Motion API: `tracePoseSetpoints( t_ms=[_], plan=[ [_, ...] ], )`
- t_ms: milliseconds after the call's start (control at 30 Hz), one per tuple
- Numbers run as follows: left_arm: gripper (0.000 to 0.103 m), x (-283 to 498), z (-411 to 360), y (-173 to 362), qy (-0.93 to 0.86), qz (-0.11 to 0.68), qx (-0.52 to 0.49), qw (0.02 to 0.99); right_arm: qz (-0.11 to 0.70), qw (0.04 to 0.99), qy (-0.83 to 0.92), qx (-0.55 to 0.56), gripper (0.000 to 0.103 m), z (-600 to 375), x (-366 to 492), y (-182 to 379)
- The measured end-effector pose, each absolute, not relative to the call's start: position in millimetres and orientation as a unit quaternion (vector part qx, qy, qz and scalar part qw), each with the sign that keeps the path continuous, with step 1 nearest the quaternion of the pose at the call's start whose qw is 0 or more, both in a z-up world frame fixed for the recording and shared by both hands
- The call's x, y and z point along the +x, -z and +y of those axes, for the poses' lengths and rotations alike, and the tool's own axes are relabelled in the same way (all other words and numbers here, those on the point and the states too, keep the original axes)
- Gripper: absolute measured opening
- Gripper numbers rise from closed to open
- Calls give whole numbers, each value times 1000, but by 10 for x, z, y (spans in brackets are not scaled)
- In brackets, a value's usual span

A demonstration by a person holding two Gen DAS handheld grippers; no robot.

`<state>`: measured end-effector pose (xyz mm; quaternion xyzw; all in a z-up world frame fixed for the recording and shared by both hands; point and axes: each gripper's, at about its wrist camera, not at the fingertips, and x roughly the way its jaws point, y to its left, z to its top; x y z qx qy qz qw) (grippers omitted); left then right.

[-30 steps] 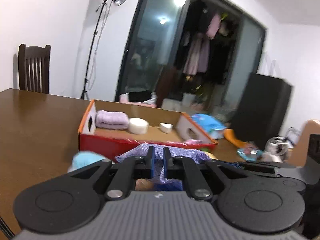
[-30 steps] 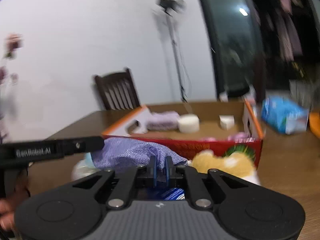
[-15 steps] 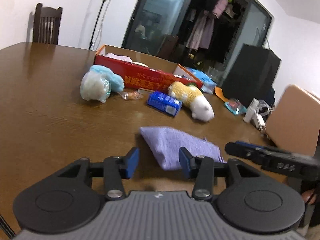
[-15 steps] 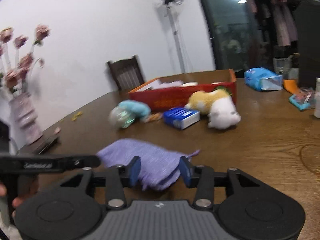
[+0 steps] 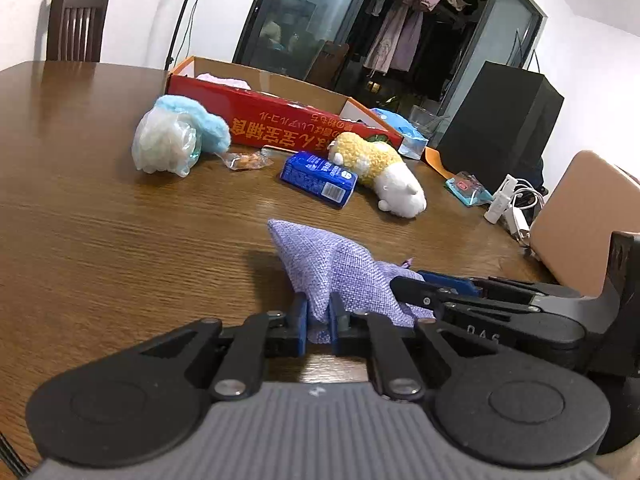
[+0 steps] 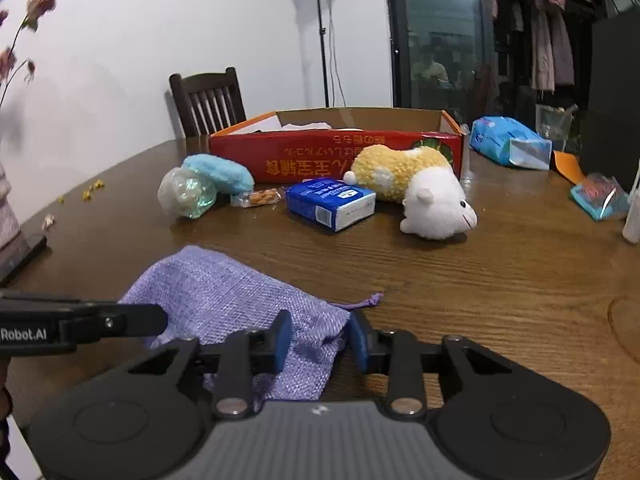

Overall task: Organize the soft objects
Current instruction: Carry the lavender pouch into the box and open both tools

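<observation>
A purple woven drawstring pouch (image 5: 340, 268) lies on the brown wooden table near me; it also shows in the right wrist view (image 6: 224, 296). My left gripper (image 5: 318, 322) is shut on the pouch's near edge. My right gripper (image 6: 320, 340) is open, its fingers either side of the pouch's gathered mouth. Farther back lie a yellow-and-white plush animal (image 6: 416, 188), a blue fluffy item with a clear bag (image 6: 200, 188), and a red cardboard box (image 6: 336, 148) with soft items inside.
A blue tissue pack (image 6: 332, 204) and a small snack packet (image 6: 262, 198) lie before the box. A blue wipes pack (image 6: 508, 142), a teal packet (image 6: 600, 196), white cables (image 5: 512, 208) and a tan object (image 5: 584, 216) sit right. A chair (image 6: 208, 100) stands behind.
Both grippers pulled back from the box and set the pouch on the table, opening half a second ago. Since then the left gripper has shut on the pouch; the right stays open.
</observation>
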<state>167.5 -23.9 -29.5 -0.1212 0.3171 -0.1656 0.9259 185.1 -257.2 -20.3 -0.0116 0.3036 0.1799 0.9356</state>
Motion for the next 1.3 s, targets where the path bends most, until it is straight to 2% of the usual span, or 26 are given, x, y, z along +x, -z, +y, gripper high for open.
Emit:
tracePoseSetpoints(
  t_ms=[67,133,233,333,400,500,600,700,833,900,967,1100,1133,1167,1300],
  plan=[
    [8,1676,-256,276,168,314,-117,927,299,935,-189,-34,12,-2507,1833,201],
    [8,1689,-264,228,177,307,-113,928,297,934,-191,-47,9,-2470,1826,185],
    [7,1803,-218,26,192,278,-110,935,293,934,-205,-17,9,-2545,1959,49],
    [7,2154,-118,-293,205,236,-103,944,253,942,-219,-17,9,-2585,2265,-302],
    [7,2575,-37,-558,209,214,-96,949,222,947,-229,-33,9,-2559,2614,-590],
    [7,3327,88,-823,197,220,-91,951,203,947,-243,-47,9,-2432,3367,-946],
    [7,4211,179,-886,163,256,-70,950,229,942,-243,-43,9,-2217,4273,-1067],
    [8,4905,195,-702,114,304,-27,945,283,928,-239,-45,9,-1945,5094,-938],
    [11,5343,154,-370,71,351,34,933,371,896,-238,-53,9,-1570,5740,-557],
    [21,5344,155,-324,84,353,46,931,396,885,-237,-58,11,-1468,5860,-416],
    [30,5297,210,-358,94,342,42,934,419,875,-234,-67,19,-1403,5914,-341],
    [30,5218,288,-473,93,339,24,936,420,872,-243,-64,30,-1399,5881,-443],
    [30,5179,317,-540,89,335,21,938,416,874,-243,-61,38,-1429,5847,-503],
    [30,5119,329,-626,85,328,20,941,409,878,-243,-57,41,-1504,5785,-581],
    [33,4856,386,-952,82,303,25,949,375,896,-232,-49,41,-1838,5555,-990]
  ],
)
